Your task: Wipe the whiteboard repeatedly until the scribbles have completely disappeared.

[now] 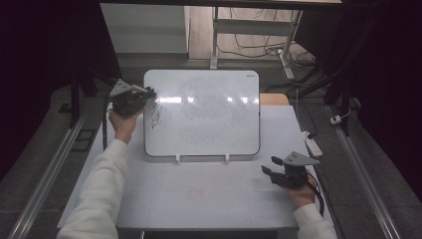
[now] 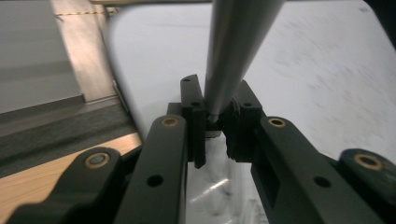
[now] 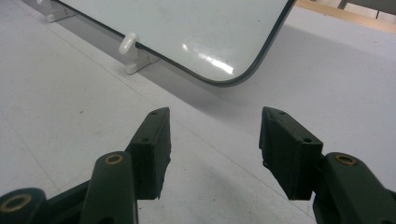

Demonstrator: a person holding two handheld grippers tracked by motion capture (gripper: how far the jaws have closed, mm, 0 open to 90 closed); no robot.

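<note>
The left gripper (image 1: 149, 94) is up at the left edge of the shiny white rectangular whiteboard (image 1: 209, 124), and its 2 black jaws are squeezed tight on a smooth grey round marker (image 2: 233, 51) that sticks out past them toward the board. Just under this gripper, the board has some dark scribbles (image 1: 156, 117) on it. The right gripper (image 1: 271, 166) sits low over the flat white table (image 1: 199, 194), in front of the board's right bottom corner, with its 2 jaws wide apart and holding nothing.
</note>
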